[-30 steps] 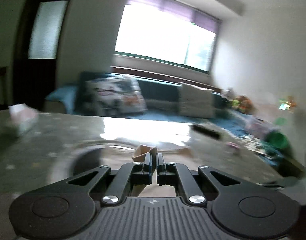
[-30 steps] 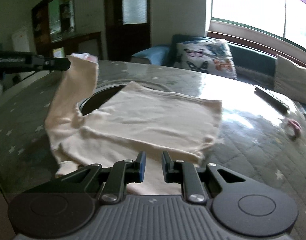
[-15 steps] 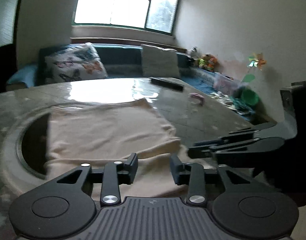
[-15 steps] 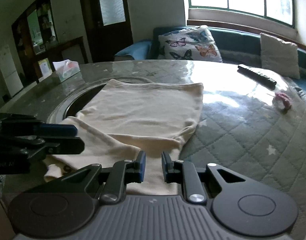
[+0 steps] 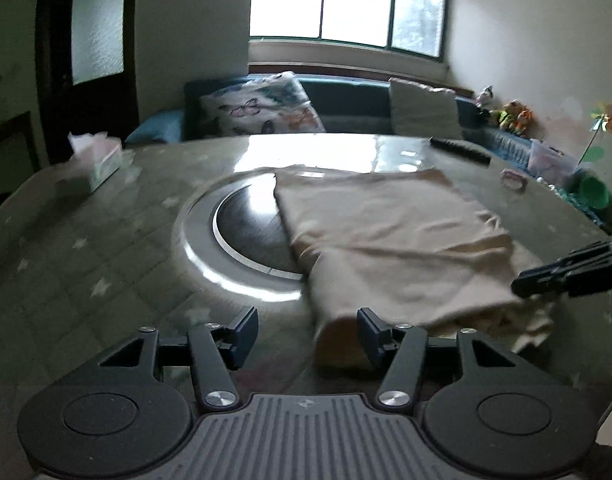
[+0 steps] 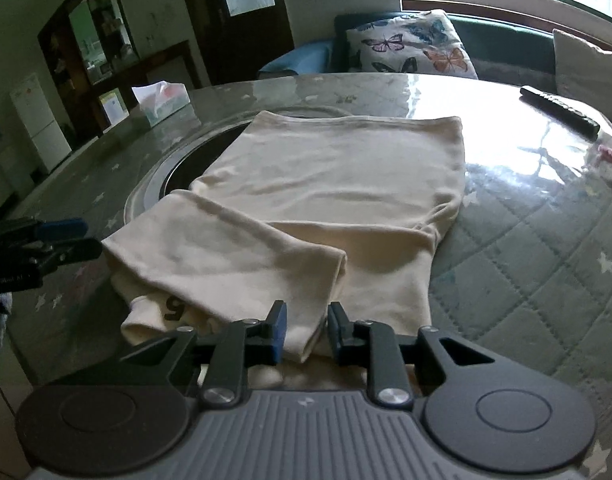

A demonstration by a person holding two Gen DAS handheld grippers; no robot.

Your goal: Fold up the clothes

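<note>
A cream garment (image 5: 385, 232) (image 6: 337, 176) lies flat on the quilted table, with one sleeve folded across its near end. In the left wrist view my left gripper (image 5: 307, 332) stands wide open at the garment's near left corner, its right finger beside the sleeve cuff. The left gripper (image 6: 66, 236) also shows at the left edge of the right wrist view, off the cloth. My right gripper (image 6: 307, 330) is open low over the near edge, with a fold of cloth lying between its fingers. From the left wrist it appears as dark fingers (image 5: 565, 272) over the garment's right side.
A round dark inset (image 5: 246, 232) (image 6: 178, 164) sits under the garment's left part. A tissue box (image 5: 96, 156) (image 6: 162, 100) stands far left, a black remote (image 5: 459, 150) (image 6: 559, 110) and a small pink item (image 5: 513, 180) far right. A sofa with pillows lies beyond the table.
My left gripper carried the sleeve over the garment, let it go and opened wide. The sleeve now lies folded across. The right gripper's fingers spread a little.
</note>
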